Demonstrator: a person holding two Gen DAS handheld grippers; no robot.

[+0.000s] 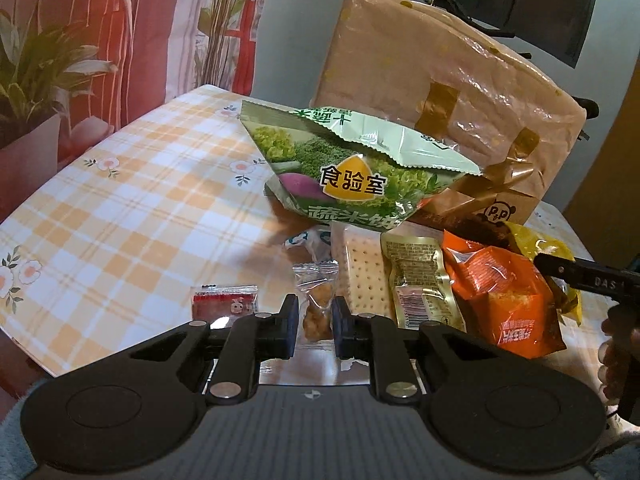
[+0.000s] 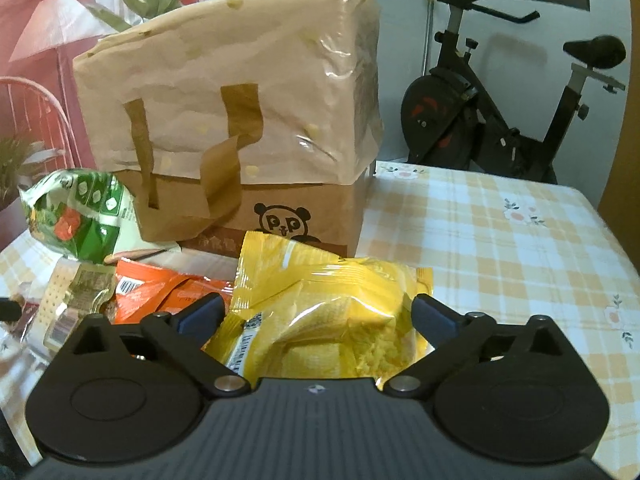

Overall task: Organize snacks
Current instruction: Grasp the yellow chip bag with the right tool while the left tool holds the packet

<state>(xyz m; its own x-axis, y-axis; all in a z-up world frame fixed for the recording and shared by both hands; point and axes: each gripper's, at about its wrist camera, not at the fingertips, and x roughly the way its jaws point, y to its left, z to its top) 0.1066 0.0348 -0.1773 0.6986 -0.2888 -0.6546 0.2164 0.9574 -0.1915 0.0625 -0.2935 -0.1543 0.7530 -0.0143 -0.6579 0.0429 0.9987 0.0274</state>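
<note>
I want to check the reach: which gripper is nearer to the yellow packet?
Right. The right gripper has the yellow packet between its open jaws. The left gripper is across the pile, closed on a small clear packet.

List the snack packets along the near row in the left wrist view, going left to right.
Small red packet → clear packet between the left gripper's fingers → cracker pack → gold packet → orange bag.

Readable: "食验室" on a yellow badge, with "蔬米饼" below, on the green crinkled snack bag [image 1: 352, 168]; "P P" inside a black panda-face logo on the brown paper carrier bag [image 2: 283, 222]; "DAS" embossed on the black gripper finger [image 1: 592, 276].
</note>
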